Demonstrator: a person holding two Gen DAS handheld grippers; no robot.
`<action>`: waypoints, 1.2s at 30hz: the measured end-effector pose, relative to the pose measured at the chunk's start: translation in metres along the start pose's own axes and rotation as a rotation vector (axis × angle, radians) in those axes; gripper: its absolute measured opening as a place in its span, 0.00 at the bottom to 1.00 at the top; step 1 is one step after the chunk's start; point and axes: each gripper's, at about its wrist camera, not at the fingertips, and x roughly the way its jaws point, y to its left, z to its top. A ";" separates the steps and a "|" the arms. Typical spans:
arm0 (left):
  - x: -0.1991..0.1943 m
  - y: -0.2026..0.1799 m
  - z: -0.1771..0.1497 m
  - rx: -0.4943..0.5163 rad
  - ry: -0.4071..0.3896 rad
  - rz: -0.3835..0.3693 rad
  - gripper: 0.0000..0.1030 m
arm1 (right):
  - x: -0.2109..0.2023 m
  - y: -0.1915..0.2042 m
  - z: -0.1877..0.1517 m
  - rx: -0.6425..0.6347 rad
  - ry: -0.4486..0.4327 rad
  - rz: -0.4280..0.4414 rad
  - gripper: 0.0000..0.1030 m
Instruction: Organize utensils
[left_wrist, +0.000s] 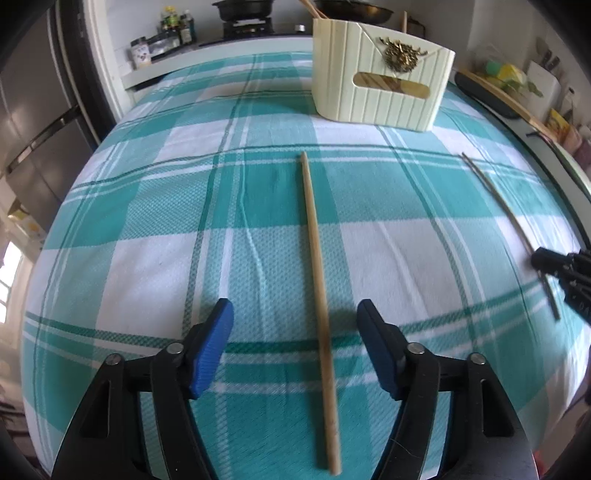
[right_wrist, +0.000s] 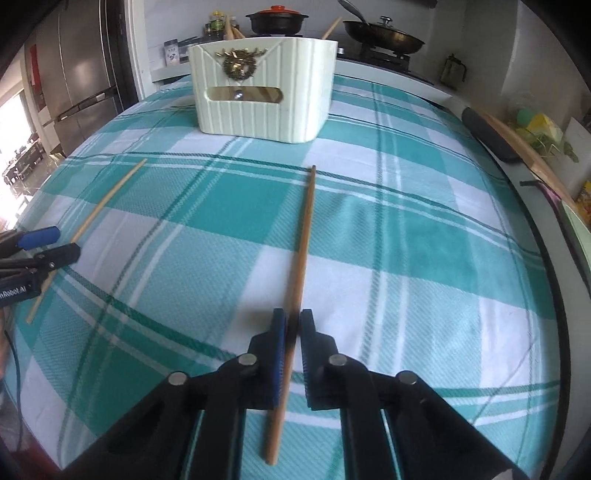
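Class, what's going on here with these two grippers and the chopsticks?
A person is tidying chopsticks. The right gripper is shut on the darker chopstick. The left gripper is open around the pale chopstick, which lies on the checked cloth. The cream holder stands beyond them.

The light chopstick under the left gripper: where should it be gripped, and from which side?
Grip the light chopstick on its thicker near half, coming straight down from above. It lies flat on the tablecloth, pointing lengthwise at the basket, and the open left gripper already straddles it, one finger each side. Closing across its width there should work.
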 end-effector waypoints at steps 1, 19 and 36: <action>0.000 0.002 0.000 0.012 0.008 -0.007 0.72 | -0.002 -0.003 -0.002 -0.003 0.008 -0.006 0.08; 0.037 0.011 0.062 0.061 0.185 -0.067 0.76 | 0.024 -0.028 0.039 -0.041 0.227 0.142 0.46; 0.007 0.006 0.079 0.074 0.061 -0.084 0.05 | 0.036 -0.028 0.104 0.043 0.083 0.114 0.06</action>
